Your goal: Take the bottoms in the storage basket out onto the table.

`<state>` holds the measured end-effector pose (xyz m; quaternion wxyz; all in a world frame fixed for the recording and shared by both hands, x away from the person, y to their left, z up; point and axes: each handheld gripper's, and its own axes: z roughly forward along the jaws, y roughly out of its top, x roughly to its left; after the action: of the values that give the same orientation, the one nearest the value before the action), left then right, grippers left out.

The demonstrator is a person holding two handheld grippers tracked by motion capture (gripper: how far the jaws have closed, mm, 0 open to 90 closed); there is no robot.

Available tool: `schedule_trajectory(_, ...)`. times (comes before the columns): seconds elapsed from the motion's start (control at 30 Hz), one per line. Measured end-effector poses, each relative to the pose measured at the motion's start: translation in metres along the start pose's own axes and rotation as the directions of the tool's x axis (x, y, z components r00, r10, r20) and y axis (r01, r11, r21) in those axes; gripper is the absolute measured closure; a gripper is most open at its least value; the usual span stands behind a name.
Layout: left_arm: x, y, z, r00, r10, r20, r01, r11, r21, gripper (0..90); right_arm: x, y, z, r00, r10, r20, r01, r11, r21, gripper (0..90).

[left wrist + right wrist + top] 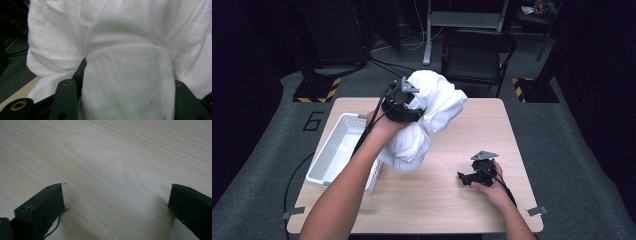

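My left tool is clamped tight on a bundle of white cloth, and I've got it lifted off the worktop, hanging just beside the white basket and a little past its far corner. In the left gripper view a thick fold of the cloth sits squeezed between the two black jaws, with more of it billowing up behind. The lower end of the bundle droops down toward the worktop next to the basket's near wall. My right tool rests low on the worktop, well apart from the basket on its other side; in the right gripper view its jaws stand wide apart over bare wood, gripping nothing.
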<state>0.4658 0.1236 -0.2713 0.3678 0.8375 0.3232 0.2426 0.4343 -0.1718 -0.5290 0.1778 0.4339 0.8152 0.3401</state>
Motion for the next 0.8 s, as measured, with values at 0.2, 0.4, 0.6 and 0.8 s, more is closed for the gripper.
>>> schedule_trajectory(0.2,-0.011,0.004,0.005,0.9997,0.002,0.023,-0.001,0.9999,-0.011,50.7,0.001,0.000,0.000,1.0000,0.008,0.000,-0.008,1.000,0.001,0.0)
schedule_trajectory(0.4,-0.019,0.005,0.010,0.9993,0.011,0.034,-0.011,0.9998,-0.014,50.7,0.001,0.000,0.000,1.0000,0.008,-0.001,-0.008,1.000,0.001,0.0)
schedule_trajectory(0.6,-0.025,0.004,0.017,0.9989,0.010,0.047,-0.009,0.9999,-0.011,50.7,0.001,0.000,0.000,1.0000,0.007,-0.003,-0.007,1.000,0.003,0.0)
schedule_trajectory(0.8,-0.027,0.000,0.023,0.9987,0.002,0.052,-0.002,1.0000,-0.008,50.6,0.001,0.000,0.000,1.0000,0.008,-0.001,-0.008,1.000,0.003,0.0)
